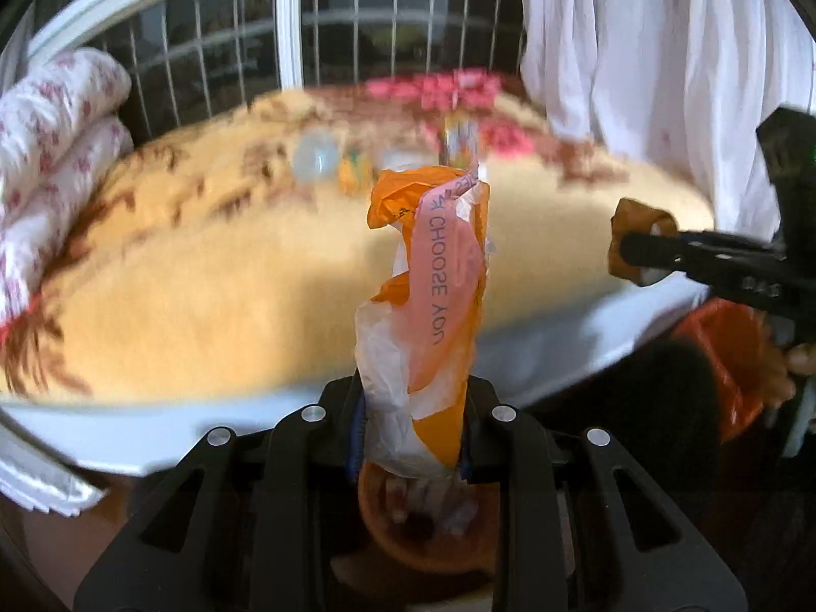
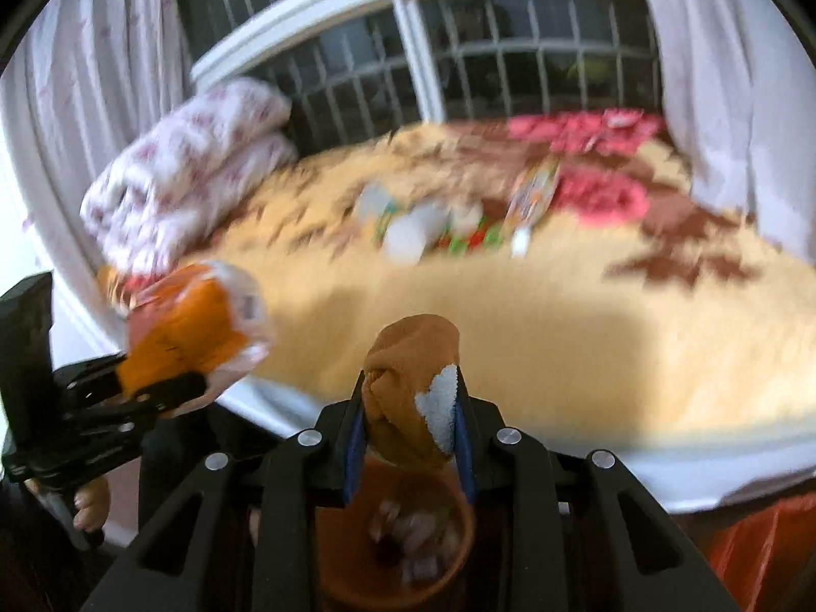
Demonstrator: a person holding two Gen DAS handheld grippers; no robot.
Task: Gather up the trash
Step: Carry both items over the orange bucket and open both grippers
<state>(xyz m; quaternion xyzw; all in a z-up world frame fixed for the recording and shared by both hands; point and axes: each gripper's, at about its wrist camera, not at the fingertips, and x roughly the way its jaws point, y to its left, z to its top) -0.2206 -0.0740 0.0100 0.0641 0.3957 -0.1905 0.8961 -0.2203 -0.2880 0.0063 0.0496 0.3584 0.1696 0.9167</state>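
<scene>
My left gripper (image 1: 412, 433) is shut on an orange and white plastic wrapper (image 1: 433, 275) that stands up between its fingers, above a brown bin (image 1: 423, 525) with trash inside. My right gripper (image 2: 410, 446) is shut on a crumpled brown and white piece of trash (image 2: 413, 387), above the same brown bin (image 2: 392, 535). Each gripper shows in the other's view: the right (image 1: 642, 250) at right, the left (image 2: 168, 382) at left. Several more pieces of trash (image 2: 438, 224) lie blurred on the yellow flowered bedspread (image 2: 510, 306) beyond.
Folded white and pink pillows (image 2: 188, 163) lie at the bed's left. A barred window (image 2: 459, 51) and white curtains (image 2: 724, 76) are behind the bed. An orange-red bag (image 1: 724, 357) sits low on the right by the bed edge.
</scene>
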